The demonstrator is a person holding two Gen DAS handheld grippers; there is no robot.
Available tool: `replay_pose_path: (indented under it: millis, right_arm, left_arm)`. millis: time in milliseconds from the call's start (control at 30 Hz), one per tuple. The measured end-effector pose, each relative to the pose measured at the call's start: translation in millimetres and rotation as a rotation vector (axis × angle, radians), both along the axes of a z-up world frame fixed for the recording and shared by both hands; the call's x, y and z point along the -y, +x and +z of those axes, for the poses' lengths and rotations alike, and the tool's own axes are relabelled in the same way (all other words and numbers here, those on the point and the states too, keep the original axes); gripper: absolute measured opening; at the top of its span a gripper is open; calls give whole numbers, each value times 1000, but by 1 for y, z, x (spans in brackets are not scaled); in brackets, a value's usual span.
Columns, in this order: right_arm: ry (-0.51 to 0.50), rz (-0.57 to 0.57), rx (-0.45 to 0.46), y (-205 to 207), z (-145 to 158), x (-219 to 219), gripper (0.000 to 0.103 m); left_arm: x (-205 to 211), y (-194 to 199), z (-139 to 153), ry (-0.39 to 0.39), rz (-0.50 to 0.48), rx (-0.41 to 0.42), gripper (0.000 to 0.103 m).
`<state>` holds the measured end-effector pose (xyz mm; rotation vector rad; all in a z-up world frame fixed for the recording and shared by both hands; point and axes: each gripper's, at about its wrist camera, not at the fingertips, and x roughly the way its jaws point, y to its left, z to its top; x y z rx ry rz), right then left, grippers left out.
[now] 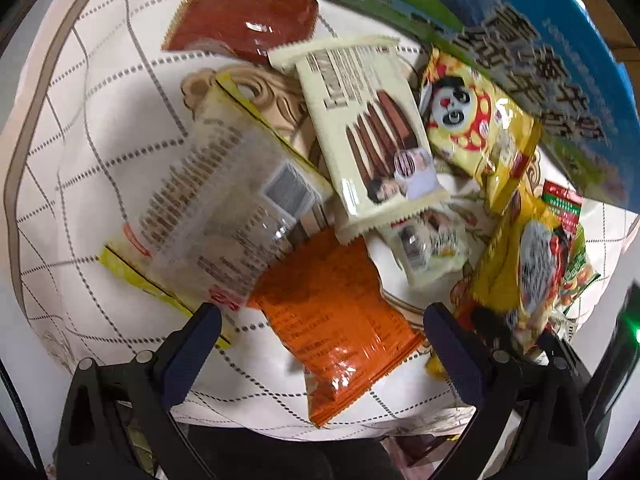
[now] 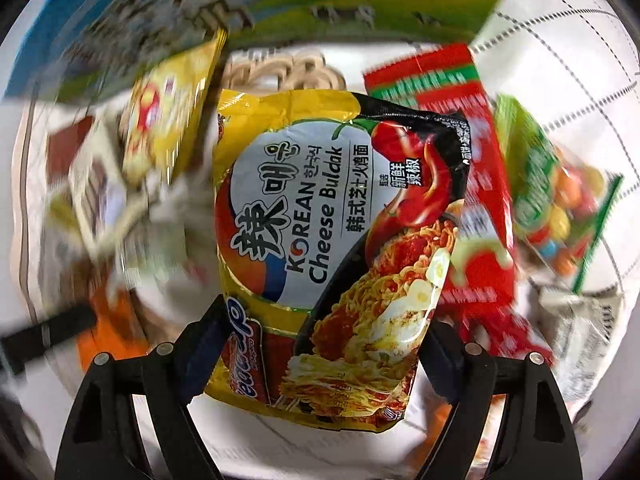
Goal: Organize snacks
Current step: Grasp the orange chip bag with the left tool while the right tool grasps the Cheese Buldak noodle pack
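My right gripper (image 2: 324, 336) points down and is shut on a yellow Korean cheese noodle packet (image 2: 320, 208), one pad pressing each side edge. That packet looks sharp while everything around it is smeared. In the left wrist view the same noodle packet (image 1: 532, 256) shows at the right. My left gripper (image 1: 320, 320) stands open over the pile, with an orange snack packet (image 1: 340, 312) lying flat between its fingers and the pads clear of it. A clear packet with yellow edges (image 1: 216, 200) lies just beyond the left finger.
A cream wafer packet (image 1: 368, 132), a brown packet (image 1: 244, 20), a yellow panda packet (image 1: 476, 120) and a small white packet (image 1: 432, 244) lie on the white gridded tablecloth (image 1: 100, 120). A big blue-green box (image 1: 540, 40) stands behind. A red packet (image 2: 480, 200) and a green candy bag (image 2: 560, 208) lie right of the noodles.
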<state>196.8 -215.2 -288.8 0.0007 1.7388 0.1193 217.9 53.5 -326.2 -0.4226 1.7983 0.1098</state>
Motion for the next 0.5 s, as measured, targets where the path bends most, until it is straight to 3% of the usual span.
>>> replay_pose_path:
  millis: [333,500]
  right_arm:
    - [-9,-21,-46,-10,7,12,89]
    - [-26,-6,-29,-13,-6,4,89]
  left_arm:
    - [22,-4,-39,77,28,-2,102]
    - [28,-9,-30,125,-8,45,96]
